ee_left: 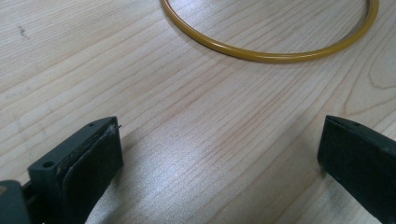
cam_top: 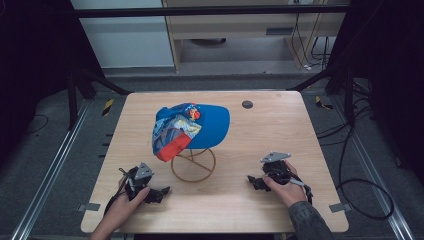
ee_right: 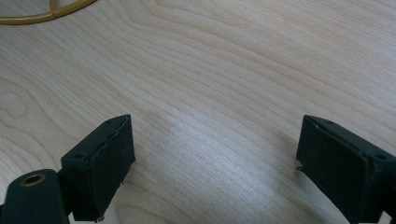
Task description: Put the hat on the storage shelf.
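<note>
The cap (cam_top: 192, 127), mid frame on its stand (cam_top: 193, 165), looks soft and light; grab its brim; left gripper (cam_top: 161, 192) and right gripper (cam_top: 252, 181) jaws apart.

Laboratory recording station. A light wooden table (cam_top: 280, 130) is standing on grey carpet between metal floor rails (cam_top: 47, 175), black curtains are hanging at both sides, and a dark frame bar (cam_top: 210, 10) is crossing overhead. Loose cables (cam_top: 362, 200) are trailing over the floor; pale cabinets (cam_top: 240, 30) are standing behind.
</note>
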